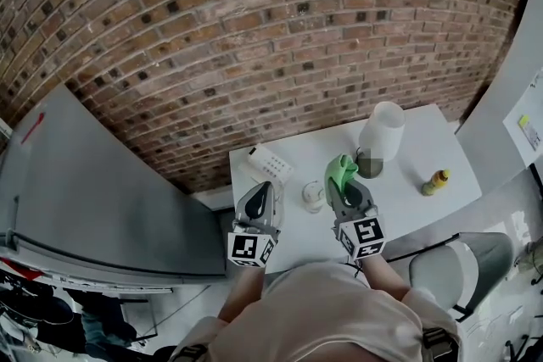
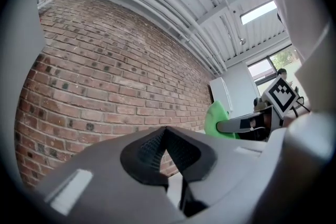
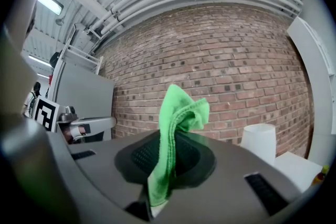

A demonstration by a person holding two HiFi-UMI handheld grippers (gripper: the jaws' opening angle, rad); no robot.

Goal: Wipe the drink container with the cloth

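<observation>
Cloth [image 3: 176, 128] sits clamped in right hand-held gripper [image 1: 346, 189]; bottle [image 1: 435, 181] label illegible.

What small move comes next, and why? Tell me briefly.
Probably carry the right gripper, shut on the green cloth, forward and to the right until the cloth meets the side of the white drink container. The cloth is gripped but not yet on the container, and the left gripper is shut and empty.
</observation>
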